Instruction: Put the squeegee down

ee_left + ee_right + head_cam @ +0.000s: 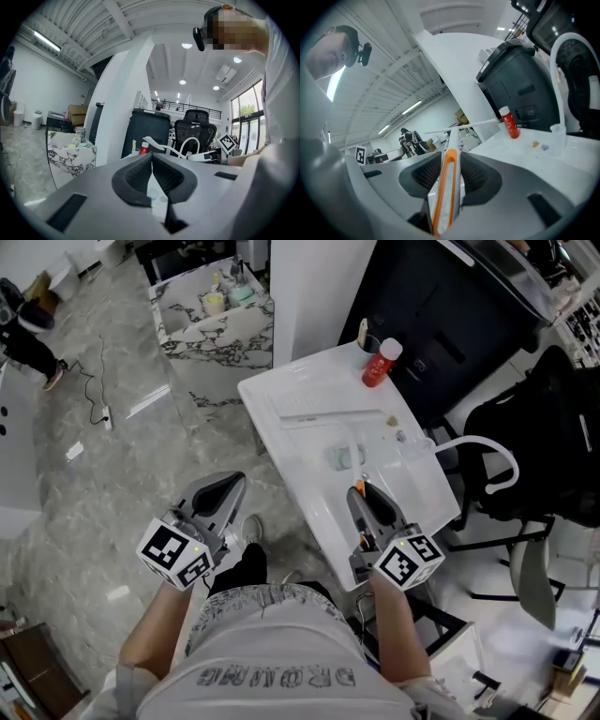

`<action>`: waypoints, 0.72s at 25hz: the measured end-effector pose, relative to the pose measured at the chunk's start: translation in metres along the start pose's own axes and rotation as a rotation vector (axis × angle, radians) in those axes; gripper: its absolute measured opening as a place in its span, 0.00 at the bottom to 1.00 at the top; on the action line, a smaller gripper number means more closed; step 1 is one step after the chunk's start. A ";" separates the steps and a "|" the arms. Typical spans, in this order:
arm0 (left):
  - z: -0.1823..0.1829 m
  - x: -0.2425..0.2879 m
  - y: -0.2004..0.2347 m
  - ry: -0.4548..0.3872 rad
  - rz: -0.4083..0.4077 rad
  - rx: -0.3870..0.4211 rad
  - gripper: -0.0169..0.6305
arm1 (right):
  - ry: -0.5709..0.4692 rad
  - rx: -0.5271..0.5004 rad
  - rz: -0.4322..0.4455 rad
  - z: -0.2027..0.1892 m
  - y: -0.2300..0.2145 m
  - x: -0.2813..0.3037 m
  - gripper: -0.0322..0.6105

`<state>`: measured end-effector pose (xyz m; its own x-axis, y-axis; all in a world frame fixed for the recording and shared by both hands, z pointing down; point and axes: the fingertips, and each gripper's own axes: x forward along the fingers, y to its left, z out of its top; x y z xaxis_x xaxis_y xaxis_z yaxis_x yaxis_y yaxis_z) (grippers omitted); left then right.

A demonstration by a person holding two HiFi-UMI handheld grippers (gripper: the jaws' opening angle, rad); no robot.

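Observation:
The squeegee has an orange-and-white handle (446, 190) and a long white blade (461, 125). My right gripper (451, 157) is shut on the handle, which runs forward between the pads. In the head view the right gripper (361, 491) hovers over the near edge of the white table (281, 390), and the blade (328, 412) stretches across the tabletop beyond it. My left gripper (234, 482) hangs left of the table over the floor. Its jaws (152, 157) are shut with nothing between them.
A red bottle (382, 362) stands at the table's far corner beside a black cabinet (450, 315). A black office chair (534, 446) and a white curved tube (487, 451) sit to the right. A marble-topped stand (216, 320) is on the far left.

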<state>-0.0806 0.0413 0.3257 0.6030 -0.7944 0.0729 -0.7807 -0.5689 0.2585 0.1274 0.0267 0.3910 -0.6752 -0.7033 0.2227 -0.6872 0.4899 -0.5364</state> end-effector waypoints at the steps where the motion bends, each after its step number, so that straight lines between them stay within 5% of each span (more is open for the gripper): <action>1: 0.002 0.003 0.007 0.000 -0.002 -0.001 0.06 | 0.001 0.002 -0.004 0.001 0.000 0.006 0.26; 18: 0.031 0.039 0.117 0.007 -0.073 -0.030 0.06 | 0.007 0.007 -0.088 0.025 0.008 0.105 0.26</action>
<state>-0.1530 -0.0630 0.3286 0.6597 -0.7492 0.0596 -0.7291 -0.6187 0.2926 0.0577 -0.0563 0.3899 -0.6143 -0.7397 0.2748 -0.7419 0.4227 -0.5205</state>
